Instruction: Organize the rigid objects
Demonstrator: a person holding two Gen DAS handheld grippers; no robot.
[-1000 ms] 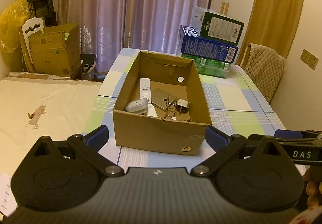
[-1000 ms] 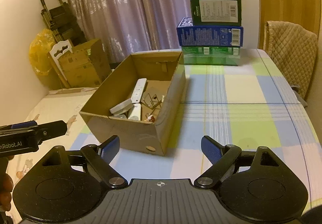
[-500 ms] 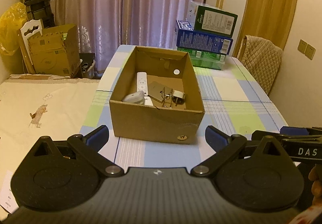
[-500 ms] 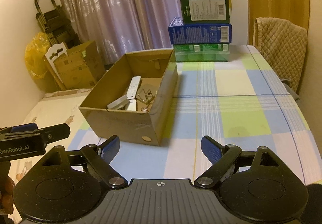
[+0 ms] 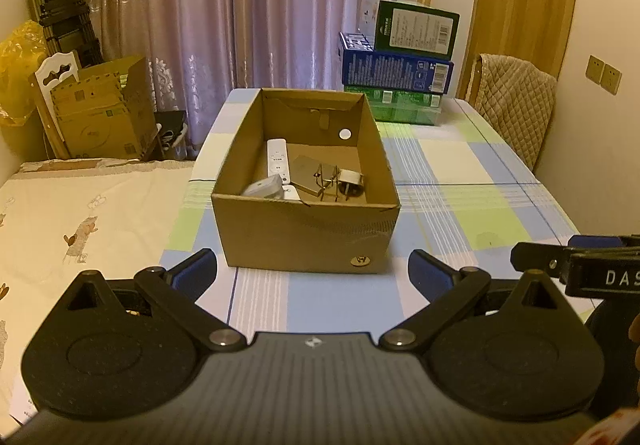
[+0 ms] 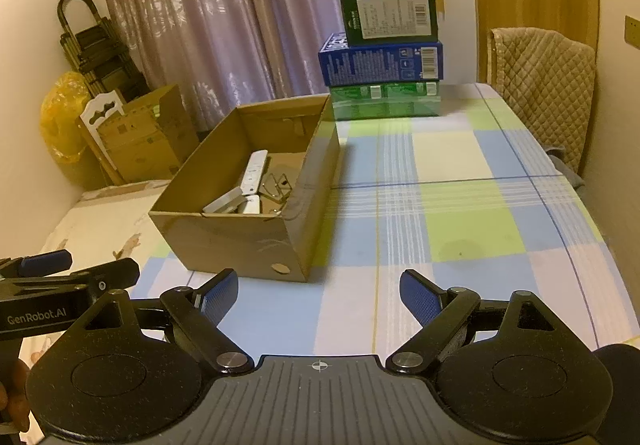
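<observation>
An open brown cardboard box (image 5: pixel 306 233) stands on the worktop (image 5: pixel 452 181), which is covered by a checked cloth in pale blue, green and cream. The box sits toward the left side of the worktop, ahead of both grippers.

Contents of the box, all lying on its floor:
- a long white remote control (image 5: pixel 277 161), lying lengthwise along the left half;
- a pale grey rounded device (image 5: pixel 264 187), at the near left, touching the near end of the remote;
- a flat tan rectangular card (image 5: pixel 306 175), at the centre;
- a thin metal wire clip (image 5: pixel 328 185), resting over the near edge of the card;
- a small white plug-like piece (image 5: pixel 351 179), just right of the clip.

The left gripper (image 5: pixel 313 273) has its blue-padded fingers spread wide with nothing between them; it is held short of the box's near wall, not touching it. The right gripper (image 6: pixel 318 295) is likewise wide open and empty, over bare cloth to the right of the box's near corner.

At the far end of the worktop is a stack of retail cartons (image 6: pixel 384 57): dark green on top, blue in the middle, bright green below. It stands close behind the box's far right corner. A chair with a quilted beige cover (image 6: pixel 544 89) stands at the worktop's right edge. A second cardboard carton (image 5: pixel 104 113) stands on the floor at the left, before purple curtains (image 5: pixel 240 5).
</observation>
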